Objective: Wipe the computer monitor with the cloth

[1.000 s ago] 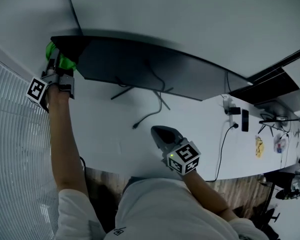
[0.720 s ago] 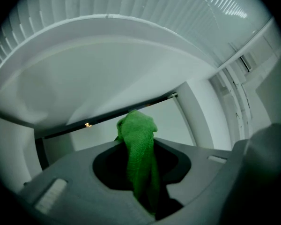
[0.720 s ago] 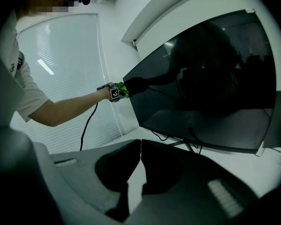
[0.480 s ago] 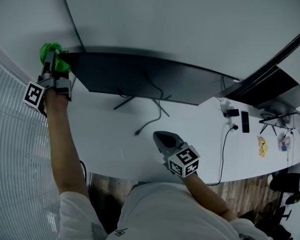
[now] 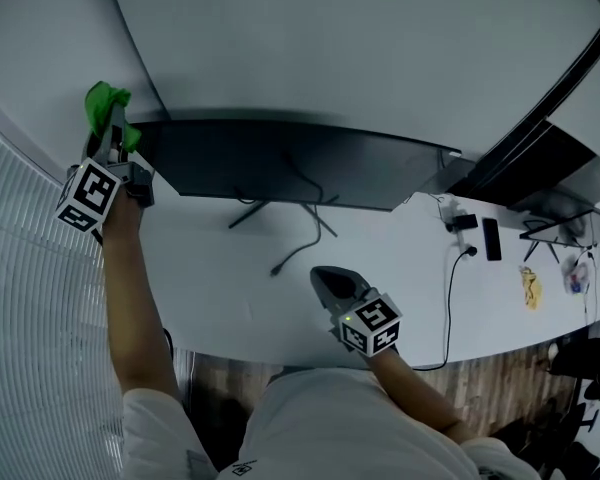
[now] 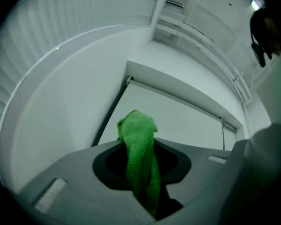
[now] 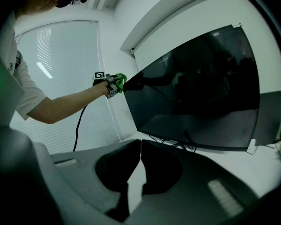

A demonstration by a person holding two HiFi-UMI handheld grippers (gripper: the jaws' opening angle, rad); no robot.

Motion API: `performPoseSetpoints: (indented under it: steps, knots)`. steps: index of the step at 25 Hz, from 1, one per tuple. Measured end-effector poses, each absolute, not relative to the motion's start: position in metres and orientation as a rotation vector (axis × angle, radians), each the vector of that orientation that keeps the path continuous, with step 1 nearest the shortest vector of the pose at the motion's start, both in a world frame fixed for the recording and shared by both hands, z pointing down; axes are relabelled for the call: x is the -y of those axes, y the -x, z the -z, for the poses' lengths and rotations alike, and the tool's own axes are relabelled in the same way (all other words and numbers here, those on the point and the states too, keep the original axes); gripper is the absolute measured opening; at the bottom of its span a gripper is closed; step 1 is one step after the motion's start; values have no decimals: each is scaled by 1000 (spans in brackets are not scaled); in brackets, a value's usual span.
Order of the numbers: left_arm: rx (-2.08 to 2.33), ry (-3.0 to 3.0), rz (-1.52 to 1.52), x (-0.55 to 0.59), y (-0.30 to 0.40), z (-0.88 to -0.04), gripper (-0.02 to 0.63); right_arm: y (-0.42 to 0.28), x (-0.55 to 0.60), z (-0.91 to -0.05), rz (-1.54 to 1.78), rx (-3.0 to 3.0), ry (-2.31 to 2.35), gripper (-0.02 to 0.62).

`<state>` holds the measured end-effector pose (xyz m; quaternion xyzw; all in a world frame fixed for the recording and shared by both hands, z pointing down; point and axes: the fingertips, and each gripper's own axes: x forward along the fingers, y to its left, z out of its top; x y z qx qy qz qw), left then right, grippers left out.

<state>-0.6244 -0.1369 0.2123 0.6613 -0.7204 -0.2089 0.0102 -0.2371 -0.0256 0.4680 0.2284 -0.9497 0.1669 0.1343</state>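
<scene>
The left hand-held gripper (image 5: 106, 128) is clamping the green cloth (image 5: 102, 103) just off the upper left corner of the monitor (image 5: 280, 163). Wiping seems underway, needing a pass across the screen. The right hand-held gripper (image 5: 330, 280) is hovering closed, empty.

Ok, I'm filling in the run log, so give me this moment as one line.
left tongs: shut on green cloth, beside top corner of monitor | right tongs: shut, empty, above desk

The right gripper (image 7: 140, 143) has its jaws together, with nothing between them, over the desk (image 7: 253, 159). Beyond it, the left gripper (image 7: 110, 86) holds a green cloth (image 7: 120, 81) at the dark monitor's (image 7: 201, 88) upper left corner.
</scene>
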Motion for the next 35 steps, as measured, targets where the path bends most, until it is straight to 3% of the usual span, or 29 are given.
performPoseSetpoints:
  steps: [11, 35]
  knots:
    - [2348, -2209, 319, 154, 546, -218, 103, 203, 26, -465, -499, 2749, -738, 3]
    - [2180, -2403, 101, 192, 354, -222, 104, 71, 28, -453, -537, 2749, -973, 3]
